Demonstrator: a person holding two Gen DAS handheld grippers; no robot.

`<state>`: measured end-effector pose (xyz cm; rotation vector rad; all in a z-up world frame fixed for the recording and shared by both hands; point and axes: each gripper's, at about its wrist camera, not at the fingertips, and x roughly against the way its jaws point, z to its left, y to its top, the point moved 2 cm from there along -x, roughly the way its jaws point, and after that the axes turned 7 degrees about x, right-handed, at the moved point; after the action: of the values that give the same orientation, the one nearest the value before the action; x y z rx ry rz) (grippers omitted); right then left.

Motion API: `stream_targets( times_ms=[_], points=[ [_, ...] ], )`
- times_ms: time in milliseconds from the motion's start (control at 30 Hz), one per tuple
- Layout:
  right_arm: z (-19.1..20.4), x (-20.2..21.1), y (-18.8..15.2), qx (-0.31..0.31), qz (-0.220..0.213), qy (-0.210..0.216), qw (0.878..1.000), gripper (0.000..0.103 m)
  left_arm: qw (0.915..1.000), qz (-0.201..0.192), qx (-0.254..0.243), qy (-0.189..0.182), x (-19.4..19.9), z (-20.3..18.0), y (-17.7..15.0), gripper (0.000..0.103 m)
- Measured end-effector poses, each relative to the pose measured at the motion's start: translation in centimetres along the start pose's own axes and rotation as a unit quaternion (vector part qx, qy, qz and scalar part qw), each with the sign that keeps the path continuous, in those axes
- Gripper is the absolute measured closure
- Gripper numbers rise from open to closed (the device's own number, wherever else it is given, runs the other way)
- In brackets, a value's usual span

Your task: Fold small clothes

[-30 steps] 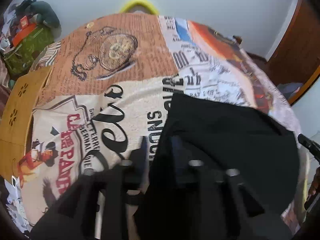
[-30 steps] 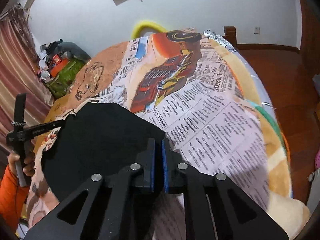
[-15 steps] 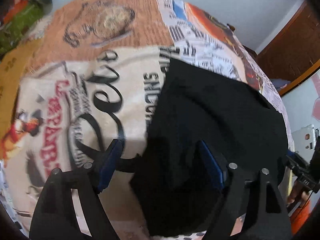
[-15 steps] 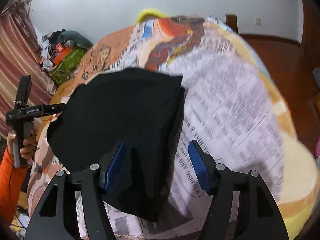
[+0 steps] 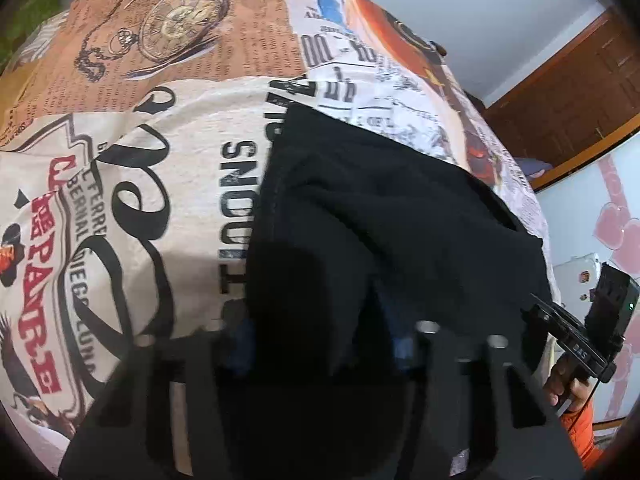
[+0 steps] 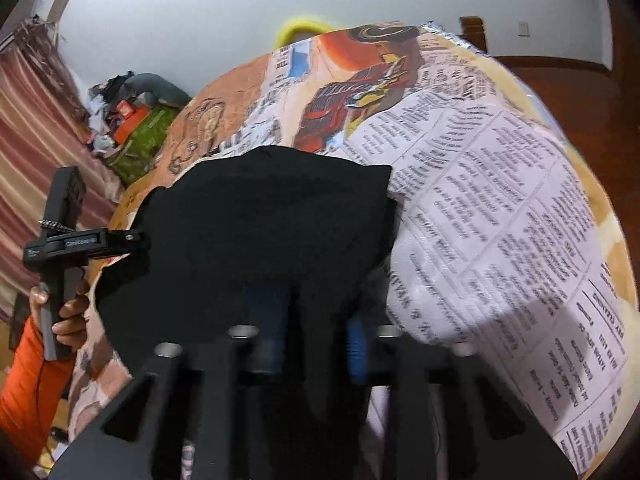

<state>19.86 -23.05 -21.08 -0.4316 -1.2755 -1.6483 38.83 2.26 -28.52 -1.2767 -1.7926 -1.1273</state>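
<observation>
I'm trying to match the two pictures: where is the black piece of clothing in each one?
Left wrist view: the black garment fills the centre and right, running down between the left gripper.
Right wrist view: it lies centre-left, reaching the right gripper.
Shared landmark: the pocket-watch print on the blanket.

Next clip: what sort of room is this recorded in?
Most likely a home bedroom. The black garment lies on a soft, rounded surface under a newspaper-print blanket, apparently a bed. There is a striped curtain, a pile of belongings by the wall, and wooden flooring.
</observation>
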Motion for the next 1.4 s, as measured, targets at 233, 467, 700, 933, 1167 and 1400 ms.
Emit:
stream_targets(
  times_ms=[233, 467, 700, 933, 1167, 1400],
  points=[
    [2.4, 2.4, 1.0, 0.039, -0.029, -0.005, 0.999, 0.095, 0.9985, -0.041, -0.029, 0.023, 3.5, -1.4, -1.7, 0.080],
    [7.3, 5.6, 3.0, 0.089, -0.066, 0.002, 0.994, 0.096, 0.9903, -0.125, -0.046, 0.039, 11.9, -1.7, -3.6, 0.081],
    [14.4, 7.4, 5.4, 0.132, -0.107, 0.037, 0.985, 0.096, 0.9731, -0.217, -0.036, 0.068, 21.8, 1.1, -5.9, 0.081],
    [20.5, 4.7, 5.4, 0.157, -0.091, 0.088, 0.979, 0.096, 0.9673, -0.231, 0.008, 0.106, 25.6, 7.5, -8.4, 0.081],
    [22.1, -1.7, 3.3, 0.145, -0.020, 0.109, 0.983, 0.096, 0.9755, -0.165, 0.047, 0.137, 21.1, 14.0, -8.9, 0.081],
    [19.5, -8.7, 2.3, 0.106, 0.051, 0.076, 0.990, 0.096, 0.9823, -0.098, 0.100, 0.124, 13.3, 19.6, -5.8, 0.080]
  ],
)
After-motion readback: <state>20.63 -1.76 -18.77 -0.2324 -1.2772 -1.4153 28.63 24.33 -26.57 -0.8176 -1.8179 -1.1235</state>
